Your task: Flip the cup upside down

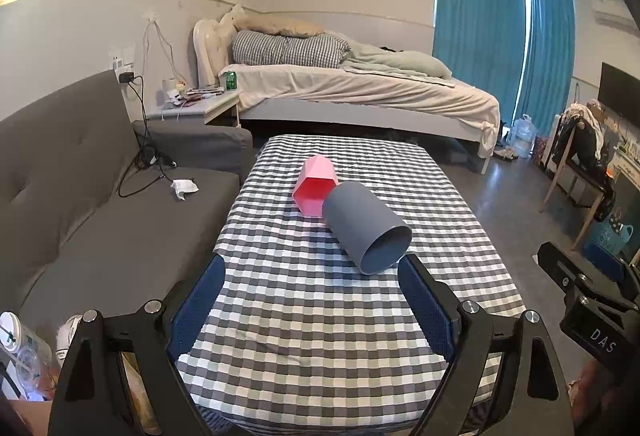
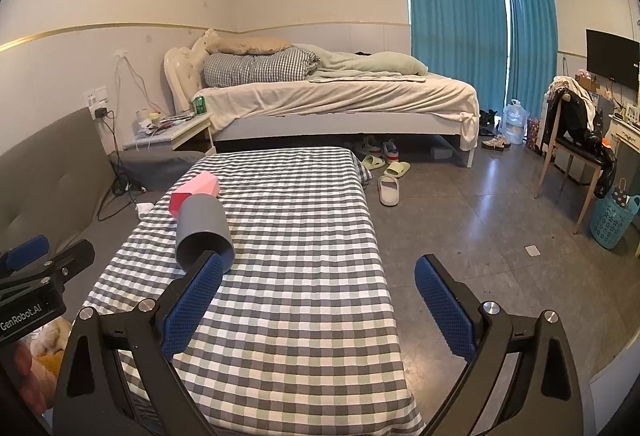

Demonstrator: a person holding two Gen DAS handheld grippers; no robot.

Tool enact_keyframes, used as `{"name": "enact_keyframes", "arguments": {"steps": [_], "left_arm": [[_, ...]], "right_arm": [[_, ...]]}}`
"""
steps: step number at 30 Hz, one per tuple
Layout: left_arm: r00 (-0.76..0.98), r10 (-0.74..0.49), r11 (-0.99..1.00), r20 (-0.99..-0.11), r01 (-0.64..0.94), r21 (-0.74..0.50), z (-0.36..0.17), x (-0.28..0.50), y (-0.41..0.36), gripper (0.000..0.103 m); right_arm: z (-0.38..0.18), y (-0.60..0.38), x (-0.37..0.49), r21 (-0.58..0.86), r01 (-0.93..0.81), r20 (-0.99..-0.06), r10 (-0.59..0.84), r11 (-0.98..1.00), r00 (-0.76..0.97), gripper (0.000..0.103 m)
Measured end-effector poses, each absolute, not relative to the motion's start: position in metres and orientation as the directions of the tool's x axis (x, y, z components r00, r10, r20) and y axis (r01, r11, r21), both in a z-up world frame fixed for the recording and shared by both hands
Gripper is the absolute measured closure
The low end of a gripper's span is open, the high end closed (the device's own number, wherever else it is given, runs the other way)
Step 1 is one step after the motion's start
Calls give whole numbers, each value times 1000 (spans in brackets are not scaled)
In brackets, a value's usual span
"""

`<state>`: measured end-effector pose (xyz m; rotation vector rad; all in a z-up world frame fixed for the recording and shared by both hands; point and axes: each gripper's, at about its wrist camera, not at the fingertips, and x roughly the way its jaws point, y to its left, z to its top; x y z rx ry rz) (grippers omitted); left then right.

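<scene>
A grey round cup (image 1: pixel 366 228) lies on its side on the checkered table (image 1: pixel 320 316), its mouth facing me and to the right. Behind it a pink faceted cup (image 1: pixel 314 187) also lies on its side, touching the grey one. My left gripper (image 1: pixel 314 268) is open just short of the grey cup, nothing between its blue pads. In the right wrist view the grey cup (image 2: pixel 202 232) and pink cup (image 2: pixel 196 191) lie left of centre. My right gripper (image 2: pixel 320 268) is open and empty, its left pad (image 2: pixel 196 296) overlapping the grey cup's rim in the image.
A grey sofa (image 1: pixel 80 195) runs along the table's left side. A bed (image 2: pixel 340 95) stands beyond the table's far end. Slippers and shoes (image 2: pixel 384 171) lie on the floor to the right, with a chair (image 2: pixel 572 151) and blue basket (image 2: pixel 612 220) farther right.
</scene>
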<state>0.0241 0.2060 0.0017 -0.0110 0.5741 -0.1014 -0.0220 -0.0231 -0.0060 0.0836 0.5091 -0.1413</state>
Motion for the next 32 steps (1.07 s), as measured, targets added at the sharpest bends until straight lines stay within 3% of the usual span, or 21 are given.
{"name": "enact_keyframes", "arguments": {"steps": [32], "left_arm": [[848,-98,995,-521,92,-37,5,22,205,12]], "right_arm": [[-7,-21,-23,37,145,-495,-108,989,862,6]]}}
